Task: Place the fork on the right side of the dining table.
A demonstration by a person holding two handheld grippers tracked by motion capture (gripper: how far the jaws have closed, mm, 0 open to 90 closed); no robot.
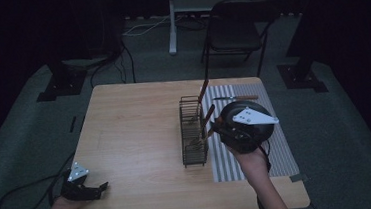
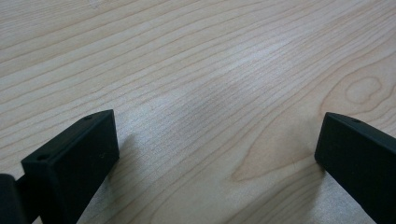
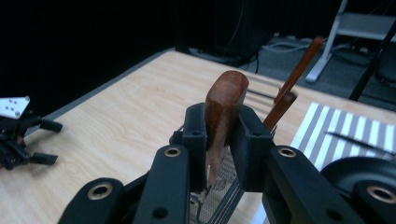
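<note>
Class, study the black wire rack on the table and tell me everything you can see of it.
The rack is a narrow, upright basket of thin black wire, rectangular and long front to back. It stands on the wooden table, right of centre, beside the left edge of the striped mat. Brown wooden handles stick up out of it, tilted. The right claw is shut on one wooden handle over the rack's near part, where fine mesh shows below the jaws.
</note>
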